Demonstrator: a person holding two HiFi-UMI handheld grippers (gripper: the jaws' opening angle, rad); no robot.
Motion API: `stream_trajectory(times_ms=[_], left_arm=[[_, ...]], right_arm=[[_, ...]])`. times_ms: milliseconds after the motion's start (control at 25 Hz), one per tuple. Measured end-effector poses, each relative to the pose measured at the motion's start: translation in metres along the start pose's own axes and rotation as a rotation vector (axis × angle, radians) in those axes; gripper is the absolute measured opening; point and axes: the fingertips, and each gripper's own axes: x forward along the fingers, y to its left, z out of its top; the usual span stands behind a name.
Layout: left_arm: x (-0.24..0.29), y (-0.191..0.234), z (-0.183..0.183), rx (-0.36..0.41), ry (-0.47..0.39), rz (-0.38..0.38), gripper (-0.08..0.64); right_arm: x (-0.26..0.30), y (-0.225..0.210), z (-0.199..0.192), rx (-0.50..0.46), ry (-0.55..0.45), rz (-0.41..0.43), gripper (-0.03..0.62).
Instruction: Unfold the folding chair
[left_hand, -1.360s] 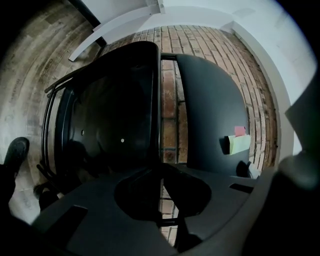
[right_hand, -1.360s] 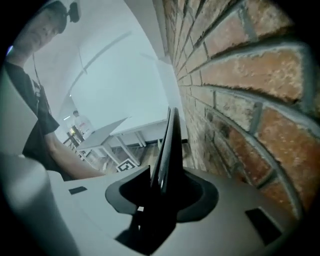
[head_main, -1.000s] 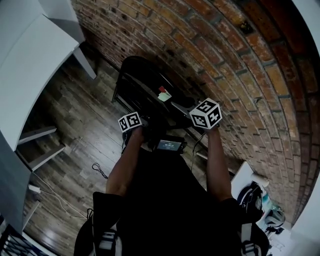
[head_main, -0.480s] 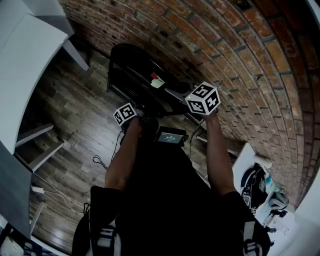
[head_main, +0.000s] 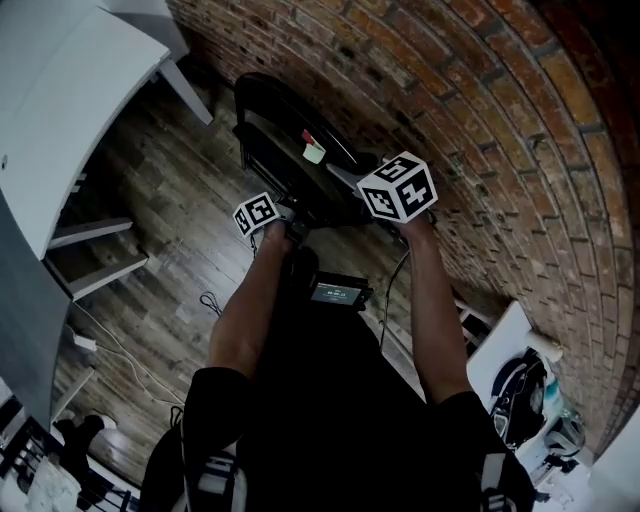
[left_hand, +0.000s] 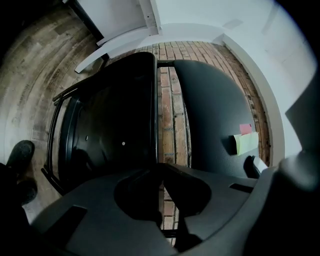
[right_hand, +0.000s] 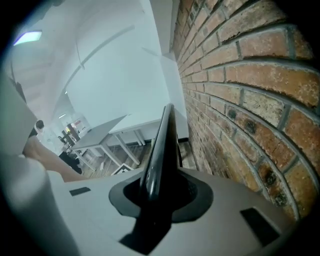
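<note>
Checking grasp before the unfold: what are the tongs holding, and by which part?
Both hold the folding chair: left tongs on the framed panel's edge, right tongs on the thin edge of the sticky-note panel.

Head view looks steeply down; both gripper views sit close, sharing the chair

1. Both arms now reach further out. The left gripper and right gripper sit higher in the head view, clear of the small screen device at the person's waist (before, it lay just under them).
2. The folding chair has moved up the view with them, and so has its sticky note.
3. The head view itself has swung, so dark clutter now shows in the lower left corner.
</note>
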Motion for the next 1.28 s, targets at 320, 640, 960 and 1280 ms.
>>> stream_trajectory(times_ms=[320, 640, 960, 1280], left_arm=[[-0.026, 0.004, 0.004, -0.014, -0.046, 0.022, 0.048], [-0.051, 0.01, 0.006, -0.032, -0.033, -0.018, 0.048], [-0.092, 0.017, 0.006, -0.102, 0.011, -0.1, 0.048], [-0.133, 0.027, 0.003, -0.133, 0.084, -0.153, 0.048]], right_arm=[[0.006, 0.033, 0.003, 0.012, -0.011, 0.026, 0.094], [0.014, 0.057, 0.002, 0.012, -0.005, 0.019, 0.098], [0.027, 0.105, -0.001, -0.027, -0.007, -0.028, 0.101], [0.042, 0.166, -0.009, -0.075, -0.001, -0.103, 0.101]])
